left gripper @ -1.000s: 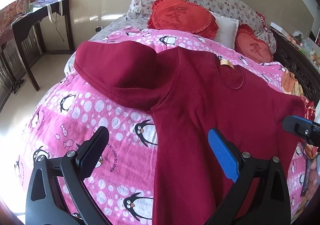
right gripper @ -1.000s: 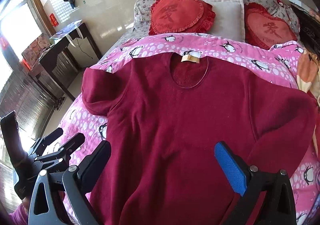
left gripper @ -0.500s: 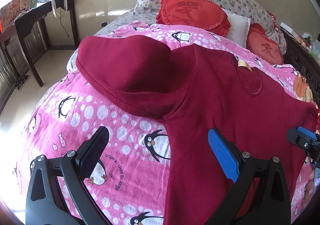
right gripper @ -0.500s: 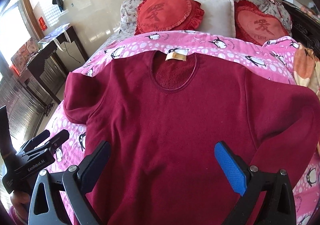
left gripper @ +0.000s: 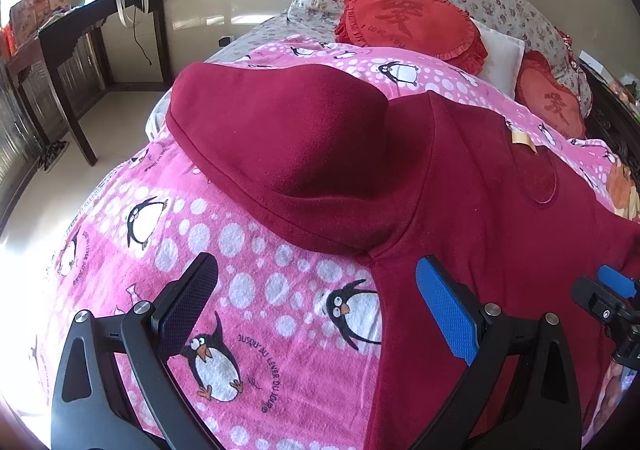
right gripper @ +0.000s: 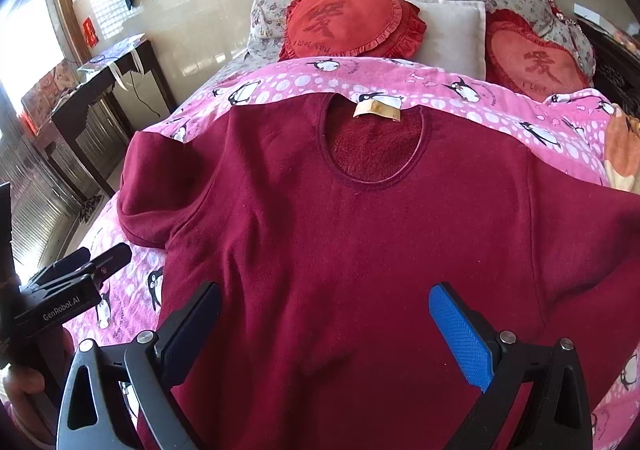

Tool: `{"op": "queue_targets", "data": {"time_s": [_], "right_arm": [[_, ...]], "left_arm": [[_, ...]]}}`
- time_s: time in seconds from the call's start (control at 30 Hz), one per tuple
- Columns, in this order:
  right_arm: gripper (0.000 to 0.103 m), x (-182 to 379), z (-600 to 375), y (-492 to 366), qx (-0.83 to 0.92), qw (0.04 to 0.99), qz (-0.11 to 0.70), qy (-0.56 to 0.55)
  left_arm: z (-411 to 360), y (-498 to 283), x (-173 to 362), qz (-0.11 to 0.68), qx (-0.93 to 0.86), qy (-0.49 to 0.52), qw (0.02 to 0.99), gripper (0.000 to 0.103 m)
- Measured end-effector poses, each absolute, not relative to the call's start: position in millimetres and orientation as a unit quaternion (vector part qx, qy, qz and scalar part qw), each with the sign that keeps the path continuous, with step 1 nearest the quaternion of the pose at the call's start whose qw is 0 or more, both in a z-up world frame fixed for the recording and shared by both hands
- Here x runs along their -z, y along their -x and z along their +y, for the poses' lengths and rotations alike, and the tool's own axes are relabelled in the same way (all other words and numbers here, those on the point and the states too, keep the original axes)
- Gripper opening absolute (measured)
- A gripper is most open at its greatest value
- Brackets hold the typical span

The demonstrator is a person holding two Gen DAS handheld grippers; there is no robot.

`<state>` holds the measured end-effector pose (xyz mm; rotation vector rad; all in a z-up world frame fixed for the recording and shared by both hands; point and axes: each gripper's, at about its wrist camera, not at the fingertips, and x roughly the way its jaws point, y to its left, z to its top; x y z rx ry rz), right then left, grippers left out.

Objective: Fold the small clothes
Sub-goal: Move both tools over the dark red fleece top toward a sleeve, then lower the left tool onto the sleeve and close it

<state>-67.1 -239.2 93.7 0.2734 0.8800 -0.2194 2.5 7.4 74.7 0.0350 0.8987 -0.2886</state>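
A dark red fleece top point(right gripper: 360, 250) lies face up and spread flat on the pink penguin blanket point(left gripper: 240, 270), neckline and tan label point(right gripper: 376, 108) toward the pillows. Its left sleeve point(left gripper: 288, 145) lies out to the side, bulged up. My left gripper point(left gripper: 316, 310) is open and empty, low over the blanket just below that sleeve's armpit, at the top's left edge. My right gripper point(right gripper: 324, 326) is open and empty, above the top's lower middle. The right gripper also shows at the right edge of the left wrist view point(left gripper: 608, 298).
Two red heart cushions point(right gripper: 344, 21) and a white pillow point(right gripper: 452, 33) lie at the bed head against floral pillows. A dark wooden side table point(left gripper: 80, 37) stands left of the bed by the wall. An orange cloth point(right gripper: 620, 145) lies at the blanket's right edge.
Both grippers have moved forward toward the bed head and closer to the top. The left one has drifted left, toward the sleeve. Both stay open; the top has not moved.
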Motion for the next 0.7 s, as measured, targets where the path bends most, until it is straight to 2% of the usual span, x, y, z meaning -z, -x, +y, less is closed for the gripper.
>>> {"op": "queue_targets", "data": {"time_s": [0.2,0.5,0.57,0.63,0.7], "right_arm": [[0.103,-88.9,-236.2,61.9,0.098,0.887,0.431,-0.134],[0.103,-90.4,-231.9,54.8,0.077,0.885,0.434,-0.15],[0.103,-88.6,-231.2,53.3,0.074,0.883,0.438,-0.152],[0.103,-85.5,-231.7,51.9,0.071,0.881,0.442,-0.156],[0.103,-82.0,-233.2,49.4,0.07,0.878,0.446,-0.16]], "left_arm": [[35.9,-30.5,-79.5,0.433,0.128,0.026,0.892,0.1],[101.3,-114.1,-63.4,0.456,0.078,0.131,0.877,0.1],[116.8,-134.9,-52.9,0.471,0.074,0.177,0.861,0.097],[128.5,-153.6,-39.9,0.492,0.068,0.225,0.838,0.089],[134.4,-167.6,-29.4,0.503,0.068,0.261,0.821,0.089]]}}
